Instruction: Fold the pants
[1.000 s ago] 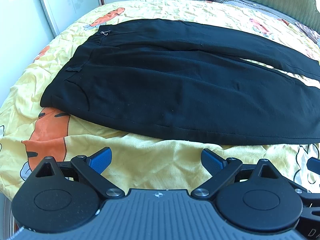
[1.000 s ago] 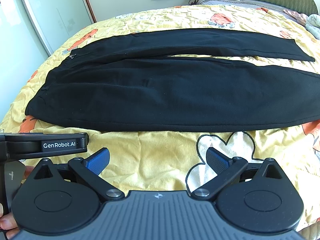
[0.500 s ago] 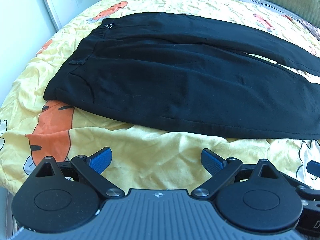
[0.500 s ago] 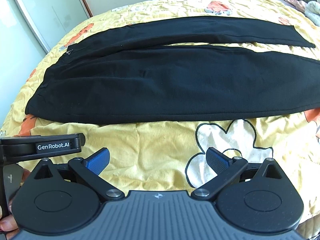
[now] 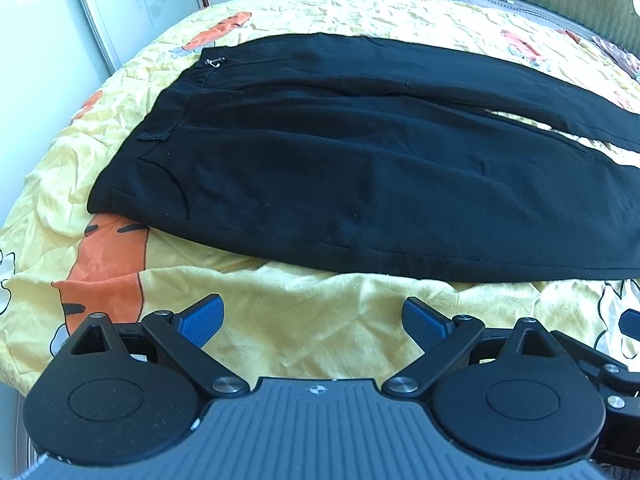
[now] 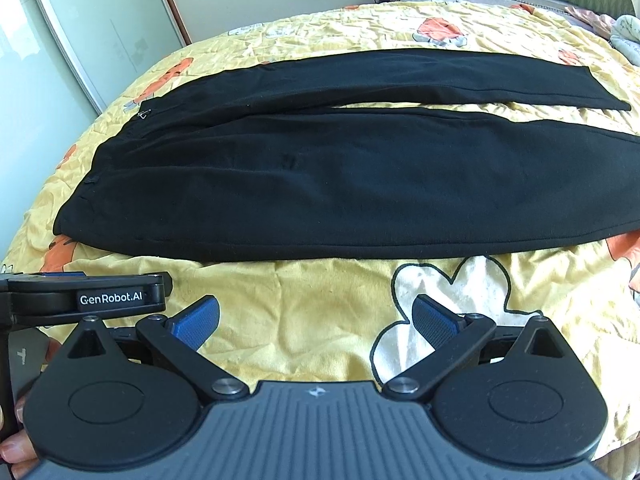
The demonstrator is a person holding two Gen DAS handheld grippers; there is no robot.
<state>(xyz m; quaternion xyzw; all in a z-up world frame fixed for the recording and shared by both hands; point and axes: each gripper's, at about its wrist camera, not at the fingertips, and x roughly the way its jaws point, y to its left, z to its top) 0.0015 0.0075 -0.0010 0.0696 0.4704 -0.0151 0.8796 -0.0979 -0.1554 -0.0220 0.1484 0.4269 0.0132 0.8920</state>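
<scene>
Hovering spread-fingered, left gripper (image 5: 313, 317) and right gripper (image 6: 316, 316) near pants (image 6: 320, 184) hem edge; bedspread (image 6: 320, 320) bare between

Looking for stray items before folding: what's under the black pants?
The pants lie flat on a yellow cartoon bedspread, which shows all around them and between the legs. Whatever sits directly beneath the fabric is covered.

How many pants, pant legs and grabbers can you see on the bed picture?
Black pants: 1
Pant legs: 2, the near leg and the far leg
Grabbers: 2, the left gripper and the right gripper, both open
Total: 5
</scene>
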